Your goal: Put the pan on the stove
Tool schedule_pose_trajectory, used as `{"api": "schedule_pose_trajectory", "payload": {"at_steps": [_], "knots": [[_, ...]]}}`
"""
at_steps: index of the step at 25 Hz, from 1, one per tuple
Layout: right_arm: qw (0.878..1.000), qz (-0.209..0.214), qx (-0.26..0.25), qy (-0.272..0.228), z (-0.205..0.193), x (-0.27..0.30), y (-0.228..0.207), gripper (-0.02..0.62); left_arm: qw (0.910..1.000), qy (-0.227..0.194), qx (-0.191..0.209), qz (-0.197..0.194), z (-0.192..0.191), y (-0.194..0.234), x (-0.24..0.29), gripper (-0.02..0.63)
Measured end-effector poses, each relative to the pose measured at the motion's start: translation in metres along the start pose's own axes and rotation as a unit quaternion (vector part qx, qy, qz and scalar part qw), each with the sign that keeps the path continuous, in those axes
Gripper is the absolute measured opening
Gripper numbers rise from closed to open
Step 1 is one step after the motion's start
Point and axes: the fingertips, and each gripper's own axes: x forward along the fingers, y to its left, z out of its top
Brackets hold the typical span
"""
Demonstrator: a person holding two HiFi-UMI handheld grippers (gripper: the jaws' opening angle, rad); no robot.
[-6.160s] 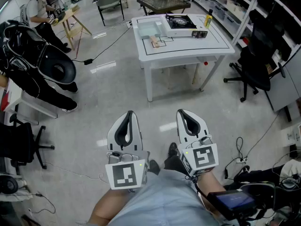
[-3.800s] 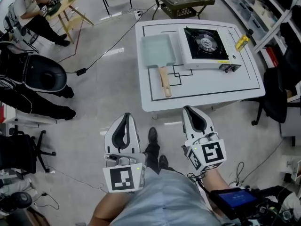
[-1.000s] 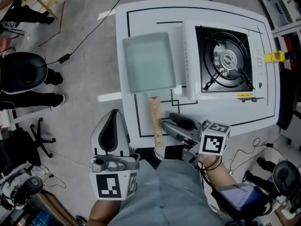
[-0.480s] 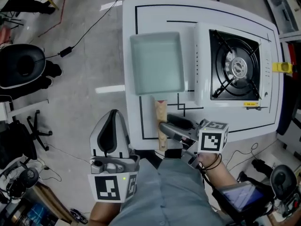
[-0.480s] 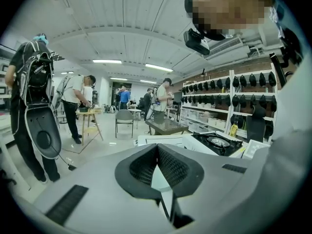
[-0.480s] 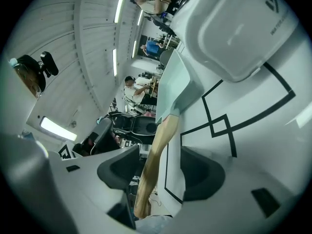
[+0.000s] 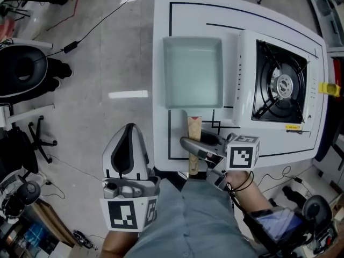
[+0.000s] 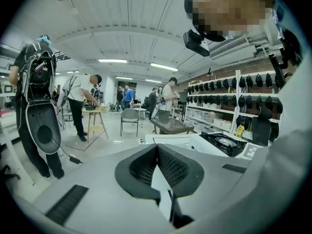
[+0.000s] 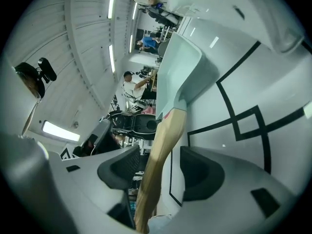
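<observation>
A pale green rectangular pan (image 7: 192,72) lies on the white table (image 7: 161,52), its wooden handle (image 7: 193,136) pointing toward me. To its right stands a white portable gas stove (image 7: 282,85) with a bare black burner. My right gripper (image 7: 196,144) is turned on its side at the table's near edge. It is open, one jaw on each side of the handle (image 9: 158,160), with a gap still showing; the pan (image 9: 183,77) lies ahead. My left gripper (image 7: 129,153) is shut and empty, hanging over the floor left of the table; in the left gripper view (image 8: 157,154) its pads meet.
A yellow bottle (image 7: 329,88) stands at the table's right edge beyond the stove. Black lines are marked on the tabletop. An office chair (image 7: 24,71) and a cable (image 7: 102,20) are on the floor to the left. People work at a bench (image 8: 92,112) far off.
The table has come closer under my head camera. My right gripper has shifted left from beside the wooden handle to straddling it. The left gripper has stayed put.
</observation>
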Motion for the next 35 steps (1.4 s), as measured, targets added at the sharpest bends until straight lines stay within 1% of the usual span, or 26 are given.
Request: {"api": "schedule_pose_trajectory", "payload": {"at_steps": [6, 13, 14, 15, 16, 17, 22, 28, 35], "knots": [[1.000, 0.007, -0.002, 0.018, -0.001, 0.010, 0.002, 0.233, 0.9999, 0.001, -0.005, 0.011, -0.001, 0.009, -0.005, 0.018], [1.000, 0.006, 0.014, 0.019, 0.002, 0.016, 0.003, 0.230, 0.9997, 0.003, -0.009, 0.020, -0.002, 0.019, -0.009, 0.018], [1.000, 0.005, 0.015, 0.020, 0.002, 0.017, 0.002, 0.222, 0.9997, 0.003, -0.010, 0.021, -0.002, 0.019, -0.009, 0.018], [1.000, 0.002, 0.015, 0.020, 0.002, 0.017, 0.001, 0.181, 0.9997, 0.004, -0.010, 0.021, -0.002, 0.020, -0.009, 0.018], [1.000, 0.001, 0.016, 0.019, 0.002, 0.017, 0.000, 0.155, 0.9997, 0.004, -0.010, 0.022, -0.002, 0.021, -0.009, 0.018], [1.000, 0.000, 0.018, 0.018, 0.002, 0.018, 0.000, 0.143, 0.9997, 0.004, -0.011, 0.022, -0.002, 0.021, -0.009, 0.018], [0.999, 0.002, 0.025, 0.021, 0.003, 0.018, -0.001, 0.133, 0.9997, 0.003, -0.012, 0.023, -0.002, 0.023, -0.009, 0.018], [0.998, 0.011, 0.058, 0.014, 0.003, 0.018, -0.001, 0.110, 0.9996, 0.002, -0.012, 0.024, -0.001, 0.024, -0.011, 0.018], [0.997, 0.013, 0.071, 0.009, 0.007, 0.017, 0.002, 0.095, 0.9996, -0.001, -0.014, 0.025, 0.002, 0.025, -0.016, 0.018]]}}
